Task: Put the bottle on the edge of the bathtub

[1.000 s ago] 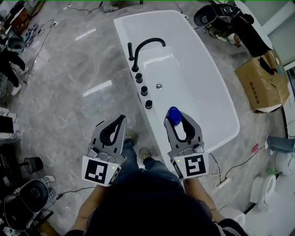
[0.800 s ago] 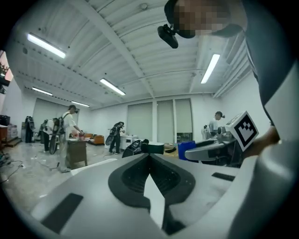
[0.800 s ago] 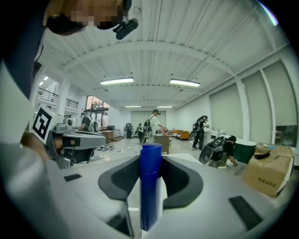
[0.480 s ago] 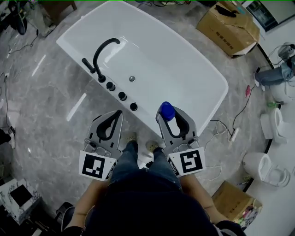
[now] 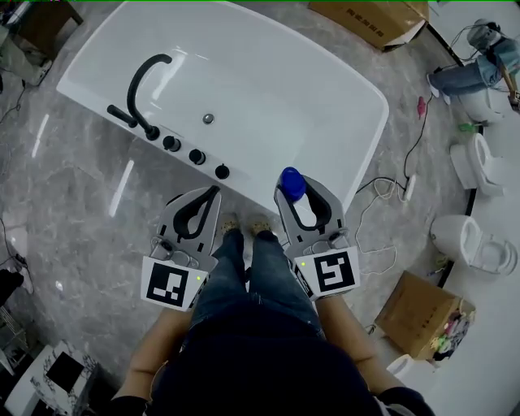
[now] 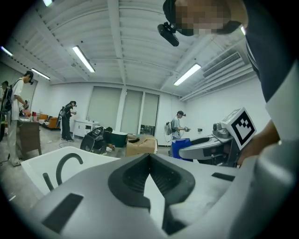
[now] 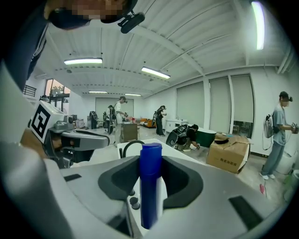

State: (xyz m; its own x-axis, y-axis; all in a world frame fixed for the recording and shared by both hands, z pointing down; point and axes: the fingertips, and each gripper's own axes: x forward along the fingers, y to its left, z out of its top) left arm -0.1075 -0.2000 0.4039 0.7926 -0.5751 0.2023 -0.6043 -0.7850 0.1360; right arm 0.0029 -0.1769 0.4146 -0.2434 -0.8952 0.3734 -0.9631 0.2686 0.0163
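Clamped in right hand-held gripper [image 5: 302, 192]: upright blue-capped bottle [image 5: 292, 184], apparently over near edge of bathtub [image 5: 325, 106]. Jaws together, nothing between: left hand-held gripper [image 5: 213, 192] alongside. Farther off: cardboard box [image 5: 366, 16], print too small to read.

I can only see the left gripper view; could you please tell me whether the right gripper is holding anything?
Observer: Yes, the right gripper is shut on a tall blue plastic bottle, held upright.
Operator: Thank you. Where is it relative to the tub?
Observer: In the head view its cap overlaps the white bathtub at its near rim, right of three black round knobs; contact I cannot tell.
Operator: Is anything inside the tub?
Observer: A small round metal drain in its floor; I see nothing else.
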